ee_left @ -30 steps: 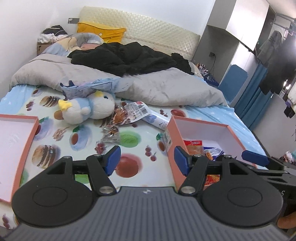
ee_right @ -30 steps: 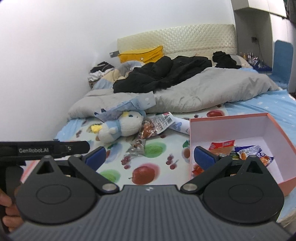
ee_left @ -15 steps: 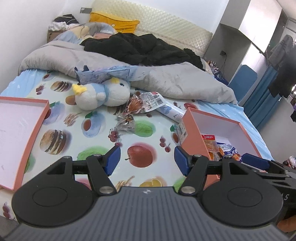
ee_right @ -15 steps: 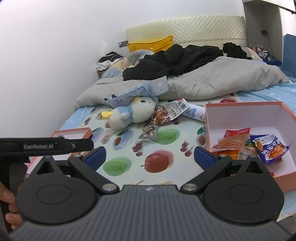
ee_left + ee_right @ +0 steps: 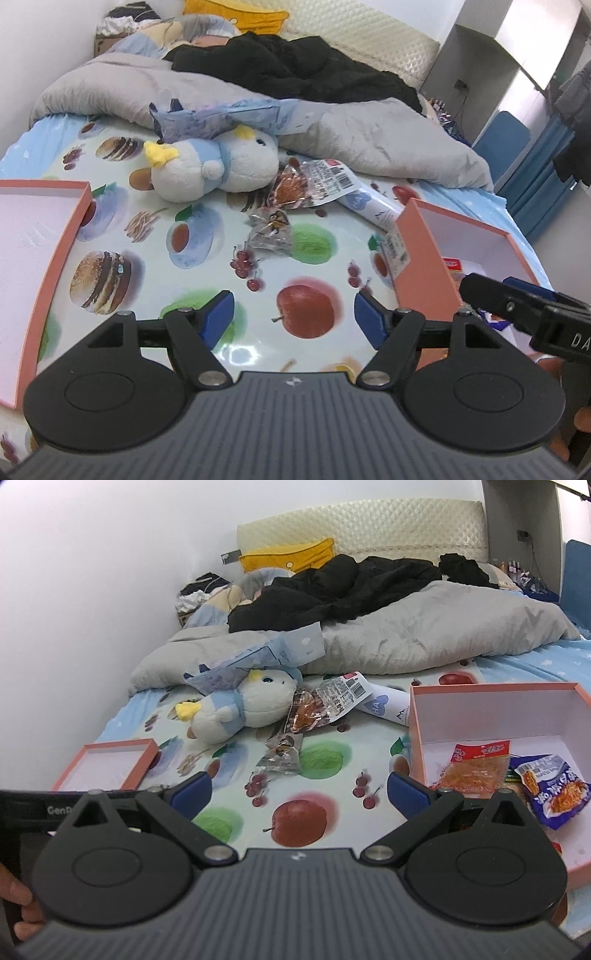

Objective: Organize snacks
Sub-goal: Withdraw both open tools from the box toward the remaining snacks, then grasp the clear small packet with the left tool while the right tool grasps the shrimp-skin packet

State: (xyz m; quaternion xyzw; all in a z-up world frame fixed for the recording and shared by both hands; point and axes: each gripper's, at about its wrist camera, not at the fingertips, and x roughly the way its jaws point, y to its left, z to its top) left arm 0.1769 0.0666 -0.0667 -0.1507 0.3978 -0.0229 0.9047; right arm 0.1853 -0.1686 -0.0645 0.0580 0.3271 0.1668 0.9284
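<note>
Small clear crinkly snack packet [image 5: 271, 236] lies loose on the bed, at twelve o'clock.
Light, slippery film: pinch its bunched middle. Left gripper [image 5: 291, 319] jaws opening, empty; right gripper [image 5: 299, 794] wide, empty.

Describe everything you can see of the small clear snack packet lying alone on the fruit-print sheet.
The small clear snack packet is crinkled, see-through plastic with a dark brown and yellow piece inside. It lies flat on the fruit-print sheet, beside a printed green fruit and above printed cherries, just below the larger barcoded packet. Neither gripper touches it.

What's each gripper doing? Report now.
Left gripper: jaws opening, nothing between them.
Right gripper: open, holding nothing.
</note>
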